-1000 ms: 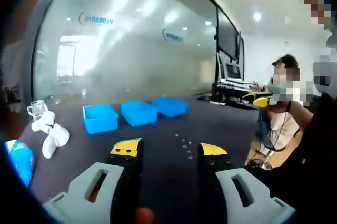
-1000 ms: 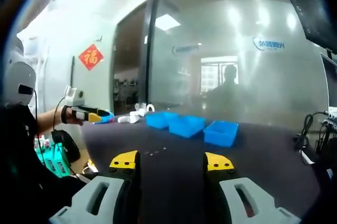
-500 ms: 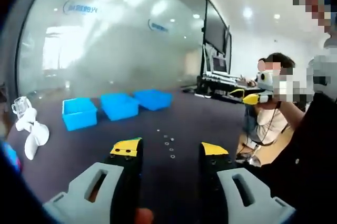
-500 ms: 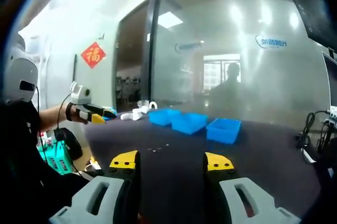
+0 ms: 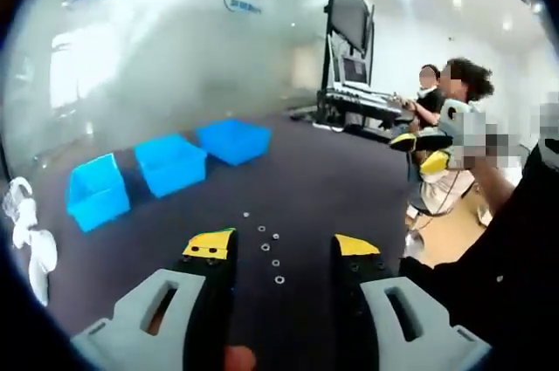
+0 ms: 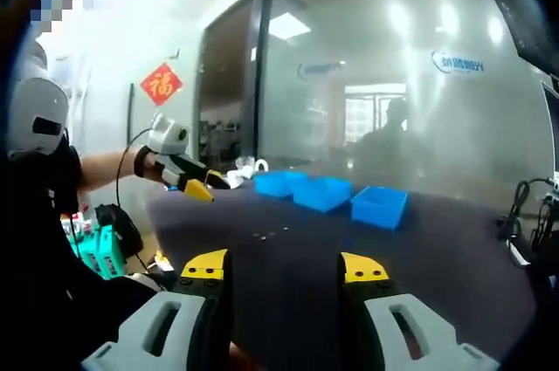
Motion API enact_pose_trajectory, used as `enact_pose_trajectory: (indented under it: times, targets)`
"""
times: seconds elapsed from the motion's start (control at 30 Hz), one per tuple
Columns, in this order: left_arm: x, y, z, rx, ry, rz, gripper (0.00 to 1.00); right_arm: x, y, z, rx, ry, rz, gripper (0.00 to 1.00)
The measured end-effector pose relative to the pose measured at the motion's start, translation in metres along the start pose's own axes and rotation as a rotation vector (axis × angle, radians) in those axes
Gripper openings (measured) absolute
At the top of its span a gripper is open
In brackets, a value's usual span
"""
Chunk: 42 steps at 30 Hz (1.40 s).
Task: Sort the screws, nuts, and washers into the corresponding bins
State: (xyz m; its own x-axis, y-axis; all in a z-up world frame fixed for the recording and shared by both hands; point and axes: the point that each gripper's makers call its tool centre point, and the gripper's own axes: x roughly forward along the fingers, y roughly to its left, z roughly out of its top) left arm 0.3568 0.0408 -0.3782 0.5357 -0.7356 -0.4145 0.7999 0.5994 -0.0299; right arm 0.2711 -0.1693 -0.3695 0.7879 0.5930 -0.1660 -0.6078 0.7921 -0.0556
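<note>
Several small nuts, washers and screws [image 5: 266,247] lie scattered on the dark table [image 5: 306,179], just ahead of my left gripper [image 5: 281,249], which is open and empty. Three blue bins [image 5: 170,163] stand in a row beyond them, to the left. My right gripper [image 6: 284,268] is open with nothing between its jaws, low over the table's near edge. From there the loose parts [image 6: 266,234] are tiny dots, and the bins [image 6: 321,192] sit behind them. The left gripper [image 6: 196,183] reaches over the table's left end. The right gripper [image 5: 419,151] hangs at the right, held by a hand.
A white object [image 5: 31,249] lies at the table's left end, and white items [image 6: 249,164] show near the bins. A glass wall [image 5: 175,57] backs the table. A person [image 5: 458,83] sits at a desk with monitors [image 5: 354,70]. A green crate [image 6: 92,249] stands on the floor.
The left gripper view has dipped toward the table, so the loose parts now sit close ahead of its jaws. In the right gripper view, the left gripper has moved right, over the table. Both stay open.
</note>
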Motion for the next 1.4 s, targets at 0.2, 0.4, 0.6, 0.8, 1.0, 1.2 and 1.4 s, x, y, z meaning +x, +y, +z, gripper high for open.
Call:
enact_pose_trajectory:
  times: [0.2, 0.4, 0.6, 0.8, 1.0, 1.2, 1.4]
  targets:
    - [0.025, -0.005, -0.002, 0.005, 0.115, -0.046, 0.39, -0.001, 0.002, -0.008, -0.016, 0.023, 0.009, 0.45]
    - [0.044, -0.018, -0.006, -0.013, 0.227, -0.081, 0.36, -0.003, -0.003, -0.007, -0.008, 0.010, 0.003, 0.45]
    - [0.057, -0.016, -0.024, -0.011, 0.382, -0.056, 0.35, -0.006, -0.006, -0.007, -0.002, -0.001, -0.004, 0.45]
    - [0.072, -0.015, -0.035, -0.003, 0.435, -0.051, 0.32, -0.009, -0.009, -0.011, 0.007, -0.005, -0.011, 0.45]
    - [0.080, -0.012, -0.044, -0.013, 0.468, -0.039, 0.30, -0.014, -0.013, -0.013, 0.012, -0.006, -0.023, 0.45]
    - [0.088, -0.011, -0.050, -0.010, 0.478, -0.026, 0.24, -0.015, -0.015, -0.013, 0.014, -0.010, -0.025, 0.44]
    - [0.088, -0.009, -0.056, 0.005, 0.484, -0.017, 0.21, -0.016, -0.016, -0.014, 0.016, -0.011, -0.029, 0.44]
